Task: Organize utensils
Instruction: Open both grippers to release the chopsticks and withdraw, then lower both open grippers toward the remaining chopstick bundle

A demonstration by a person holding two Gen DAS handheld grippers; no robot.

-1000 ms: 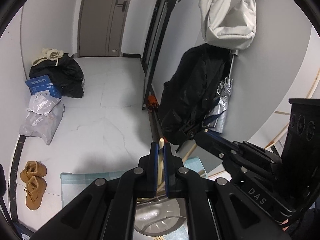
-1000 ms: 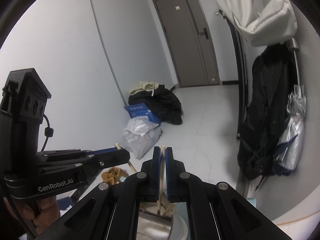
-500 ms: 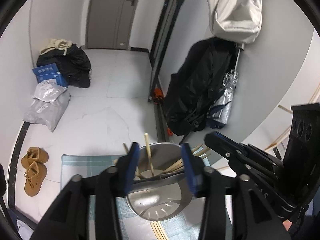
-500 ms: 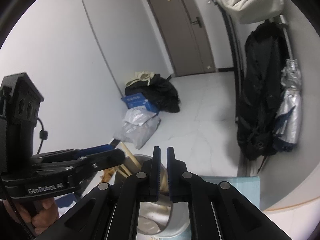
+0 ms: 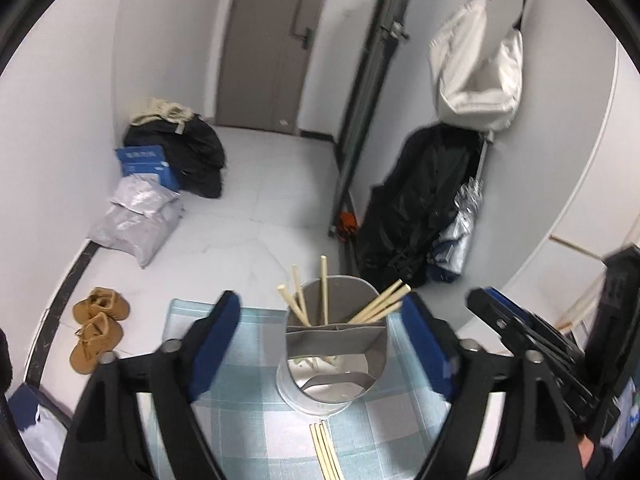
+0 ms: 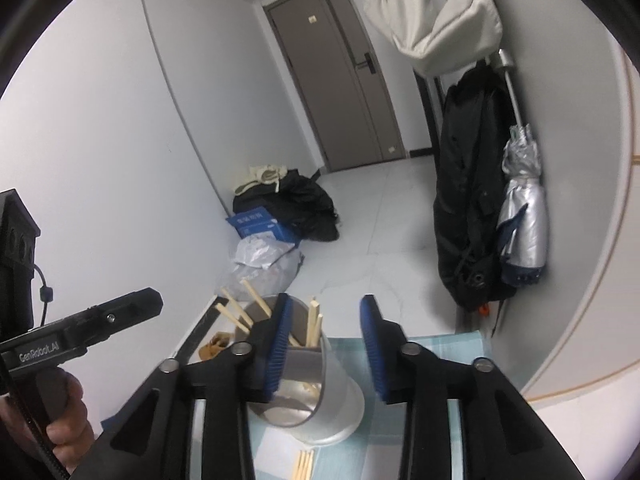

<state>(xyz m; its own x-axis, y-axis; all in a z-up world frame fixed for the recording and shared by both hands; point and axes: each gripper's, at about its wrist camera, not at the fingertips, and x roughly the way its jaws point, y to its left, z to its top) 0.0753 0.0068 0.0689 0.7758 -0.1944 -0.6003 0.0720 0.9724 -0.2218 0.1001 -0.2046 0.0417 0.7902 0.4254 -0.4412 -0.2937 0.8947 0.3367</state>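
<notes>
A round metal utensil holder (image 5: 336,344) with inner dividers stands on a blue checked cloth (image 5: 248,412). Several wooden chopsticks (image 5: 323,292) lean in its far compartments. A few more chopsticks (image 5: 325,450) lie flat on the cloth in front of it. My left gripper (image 5: 320,299) hangs above and behind the holder, its jaws opening wide, the pads pressing on nothing. My right gripper (image 6: 324,304) is also opening over the holder (image 6: 320,396); one standing chopstick (image 6: 314,322) shows in the gap, untouched. The loose chopsticks (image 6: 304,463) show at the bottom edge there too.
The cloth's far edge drops to a white floor with brown shoes (image 5: 96,330), plastic bags (image 5: 138,220) and a blue box (image 5: 146,162). A black coat (image 5: 420,204) and a silver umbrella (image 6: 522,216) hang at the right wall. A hand (image 6: 60,412) holds the left gripper.
Each gripper was shut on one chopstick a second ago. Both have opened and let go, the chopsticks now stand in the holder, and both grippers have drawn back, bringing the holder into view.
</notes>
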